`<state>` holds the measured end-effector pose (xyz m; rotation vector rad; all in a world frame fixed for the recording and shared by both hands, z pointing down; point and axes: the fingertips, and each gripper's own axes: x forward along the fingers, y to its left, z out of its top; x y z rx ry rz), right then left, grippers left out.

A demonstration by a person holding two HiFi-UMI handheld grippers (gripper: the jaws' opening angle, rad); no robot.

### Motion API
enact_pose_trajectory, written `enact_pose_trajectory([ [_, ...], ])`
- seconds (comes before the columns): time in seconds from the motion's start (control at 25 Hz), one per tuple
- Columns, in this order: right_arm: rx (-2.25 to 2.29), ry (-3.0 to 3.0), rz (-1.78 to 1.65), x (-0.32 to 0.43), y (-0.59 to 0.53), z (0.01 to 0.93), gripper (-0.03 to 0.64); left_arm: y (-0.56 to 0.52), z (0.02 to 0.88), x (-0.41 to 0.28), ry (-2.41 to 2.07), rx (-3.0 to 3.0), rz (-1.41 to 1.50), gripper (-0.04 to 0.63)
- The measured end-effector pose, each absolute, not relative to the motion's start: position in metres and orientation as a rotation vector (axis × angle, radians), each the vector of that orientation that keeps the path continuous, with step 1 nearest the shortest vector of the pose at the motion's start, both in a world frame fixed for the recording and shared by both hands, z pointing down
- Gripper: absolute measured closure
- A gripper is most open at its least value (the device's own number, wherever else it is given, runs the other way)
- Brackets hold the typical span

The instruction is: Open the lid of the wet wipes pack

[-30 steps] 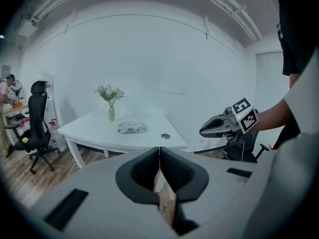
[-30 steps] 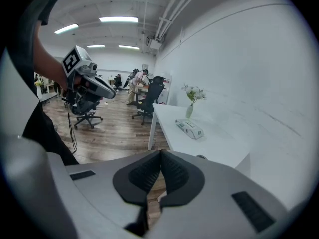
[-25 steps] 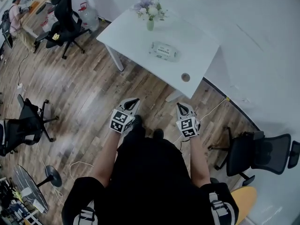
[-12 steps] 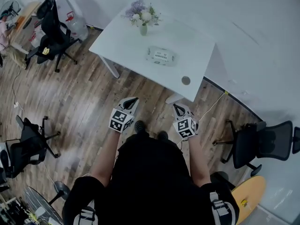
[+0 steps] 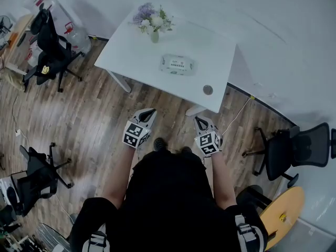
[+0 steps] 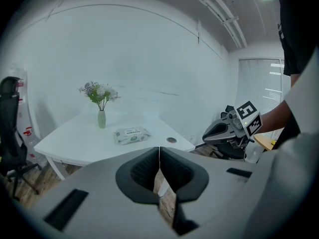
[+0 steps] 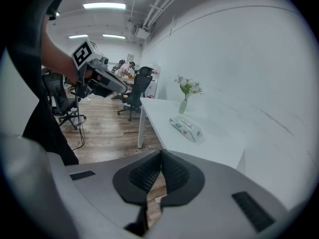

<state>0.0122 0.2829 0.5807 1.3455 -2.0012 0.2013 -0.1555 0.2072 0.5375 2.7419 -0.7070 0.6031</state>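
The wet wipes pack (image 5: 177, 64) lies flat on the white table (image 5: 210, 51), lid down; it also shows in the left gripper view as the pack (image 6: 130, 135) and in the right gripper view as the pack (image 7: 186, 128). My left gripper (image 5: 149, 112) and right gripper (image 5: 199, 121) hang in front of my body, well short of the table's near edge. Both are shut with nothing between the jaws. The left gripper (image 6: 159, 151) and the right gripper (image 7: 160, 154) show their tips meeting.
A small vase of flowers (image 5: 151, 23) stands at the table's far left. A round cable hole (image 5: 208, 90) sits near the front edge. Office chairs (image 5: 50, 43) stand at the left and a black chair (image 5: 294, 148) at the right on the wooden floor.
The view has shifted closer to the table, which now sits nearer and more centred. Both grippers have kept their shut pose in front of my body.
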Motion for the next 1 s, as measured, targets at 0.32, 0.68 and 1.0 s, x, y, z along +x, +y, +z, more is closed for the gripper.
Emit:
enact_pose_trajectory([
  [0.32, 1.334, -1.980, 0.227, 0.000, 0.286, 0.590, 0.600, 0.201, 0.547, -0.159, -0.668, 2.734, 0.608, 0.572],
  [0.68, 1.306, -1.992, 0.245, 0.011, 0.256, 0.594, 0.600, 0.178, 0.558, -0.159, -0.716, 2.680, 0.626, 0.572],
  [1.0, 1.219, -2.063, 0.222, 0.031, 0.186, 0.599, 0.600, 0.129, 0.553, -0.137, -0.794, 2.652, 0.658, 0.572],
])
